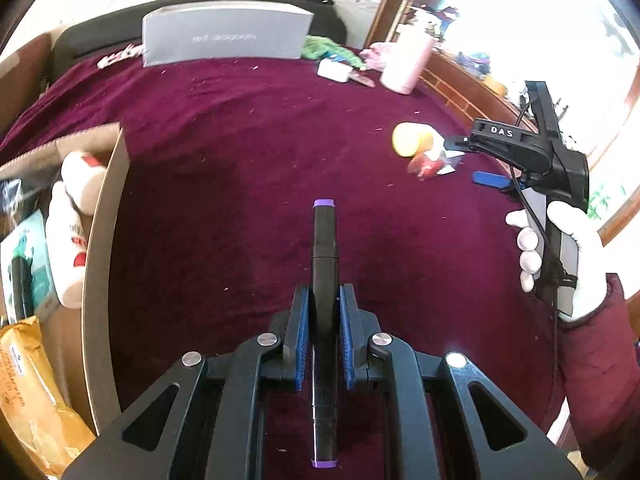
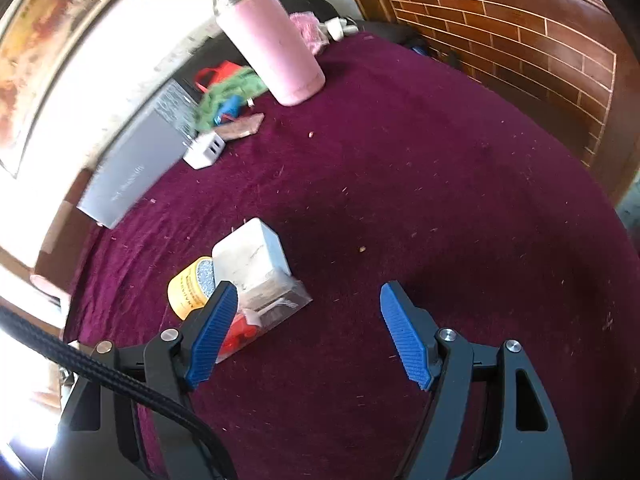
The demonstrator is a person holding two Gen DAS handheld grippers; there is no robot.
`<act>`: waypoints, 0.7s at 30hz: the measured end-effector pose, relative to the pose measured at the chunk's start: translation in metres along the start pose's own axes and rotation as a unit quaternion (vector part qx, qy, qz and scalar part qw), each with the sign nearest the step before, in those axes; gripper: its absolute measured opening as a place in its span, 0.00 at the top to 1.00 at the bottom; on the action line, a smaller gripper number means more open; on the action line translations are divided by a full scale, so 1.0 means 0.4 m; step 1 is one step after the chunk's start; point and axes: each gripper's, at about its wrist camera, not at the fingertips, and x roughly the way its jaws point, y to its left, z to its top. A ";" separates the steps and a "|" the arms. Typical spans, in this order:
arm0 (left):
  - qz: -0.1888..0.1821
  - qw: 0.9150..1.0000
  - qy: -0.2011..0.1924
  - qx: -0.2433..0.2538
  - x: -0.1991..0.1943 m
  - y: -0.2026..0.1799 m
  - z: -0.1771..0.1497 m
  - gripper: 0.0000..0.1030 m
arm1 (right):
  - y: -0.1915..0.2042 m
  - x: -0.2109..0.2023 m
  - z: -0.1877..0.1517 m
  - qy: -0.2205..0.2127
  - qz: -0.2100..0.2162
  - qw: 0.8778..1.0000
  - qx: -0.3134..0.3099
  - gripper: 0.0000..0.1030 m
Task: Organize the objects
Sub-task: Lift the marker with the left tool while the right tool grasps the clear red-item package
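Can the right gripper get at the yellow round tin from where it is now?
Probably yes. The right gripper is open and empty, and the yellow round tin lies just beyond its left fingertip on the maroon cloth. The white box and clear packet touch it, crowding one side.

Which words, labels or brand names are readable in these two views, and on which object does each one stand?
"DAS": on the right hand-held gripper, white letters on its black body.
Grey box: print appears upside down, too blurred to read.
Yellow jar: lettering too small.
White bottles in the cardboard box: red print unreadable.
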 end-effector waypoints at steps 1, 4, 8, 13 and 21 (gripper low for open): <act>0.001 1.000 0.002 -0.001 0.004 0.001 -0.004 0.89 | 0.020 0.006 -0.002 -0.001 -0.024 1.000 -0.006 0.23; 0.002 1.000 0.007 0.000 0.013 -0.002 -0.015 0.89 | 0.064 0.019 -0.012 -0.008 -0.066 0.997 -0.043 0.22; -0.009 1.000 0.003 0.002 0.000 0.004 -0.028 0.89 | 0.099 -0.014 -0.031 -0.012 -0.128 0.983 -0.132 0.22; -0.023 1.000 0.003 0.004 0.001 0.004 -0.026 0.89 | 0.055 -0.059 -0.077 0.108 -0.083 0.977 -0.165 0.22; -0.021 1.000 0.007 0.007 0.007 -0.004 -0.026 0.86 | 0.102 -0.134 -0.093 0.029 -0.053 0.953 -0.297 0.22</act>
